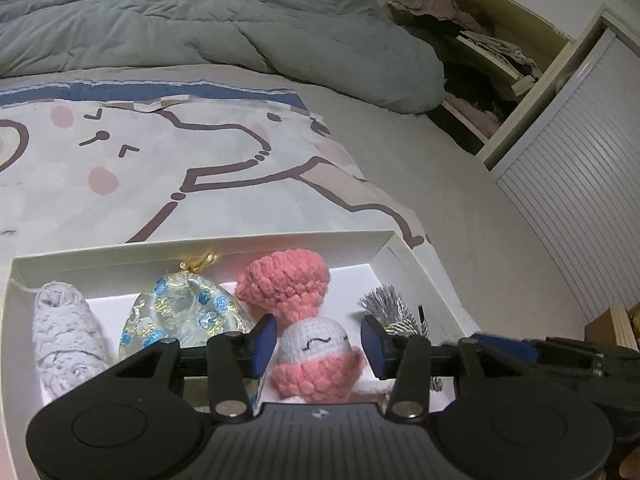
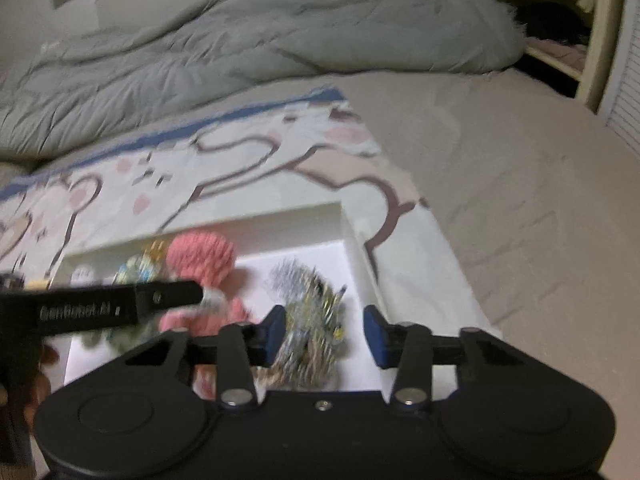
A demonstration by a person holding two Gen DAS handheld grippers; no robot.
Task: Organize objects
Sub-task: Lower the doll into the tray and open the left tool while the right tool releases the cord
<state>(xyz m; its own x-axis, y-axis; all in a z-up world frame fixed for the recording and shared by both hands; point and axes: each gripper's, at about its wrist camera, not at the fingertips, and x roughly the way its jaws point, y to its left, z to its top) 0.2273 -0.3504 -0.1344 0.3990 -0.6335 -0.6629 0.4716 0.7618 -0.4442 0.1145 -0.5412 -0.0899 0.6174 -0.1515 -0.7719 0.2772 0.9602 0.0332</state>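
A white box (image 1: 200,246) lies on the bed. In it lie a grey yarn roll (image 1: 66,332), a blue-and-gold brocade pouch (image 1: 180,312), a pink-and-white crochet doll (image 1: 308,344) and a silver tassel bundle (image 1: 386,304). My left gripper (image 1: 319,346) is open, its blue pads either side of the doll's white face, not touching. My right gripper (image 2: 325,338) is open just above the tassel bundle (image 2: 312,308) in the box (image 2: 348,232). The doll (image 2: 200,260) lies left of it, partly hidden by the left gripper's body (image 2: 100,312).
The box rests on a cartoon-print sheet (image 1: 180,160). A rumpled grey-green duvet (image 1: 200,20) lies at the far side. An open wardrobe shelf (image 1: 488,52) with clothes and a slatted door (image 1: 580,200) stand to the right.
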